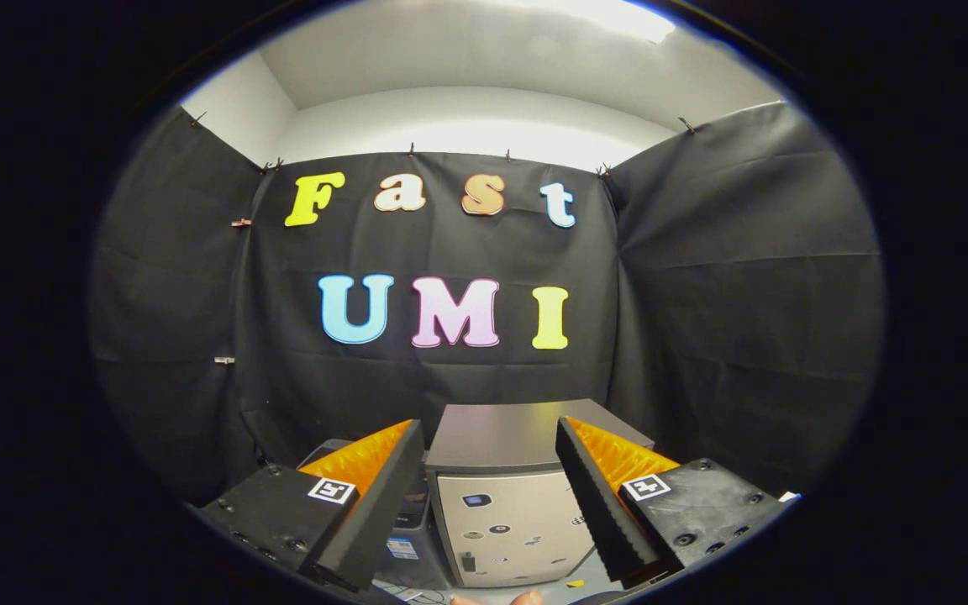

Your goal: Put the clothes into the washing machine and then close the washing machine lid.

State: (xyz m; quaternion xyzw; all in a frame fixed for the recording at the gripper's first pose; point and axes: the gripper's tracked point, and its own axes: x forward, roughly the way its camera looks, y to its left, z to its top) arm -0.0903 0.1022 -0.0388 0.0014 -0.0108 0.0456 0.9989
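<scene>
My gripper is open, its two fingers spread wide with nothing between them. Just ahead of them and lower down stands a small box-shaped washing machine with a pale front panel carrying a few small stickers. Its dark flat lid lies level on top and looks shut. The machine's front shows through the gap between the fingers. No clothes can be seen. The tips of a person's fingers show just below the machine's front.
A dark object with a blue label stands against the machine's left side, partly hidden behind the left finger. Black cloth booth walls close in behind and on both sides. A pale surface lies below the machine.
</scene>
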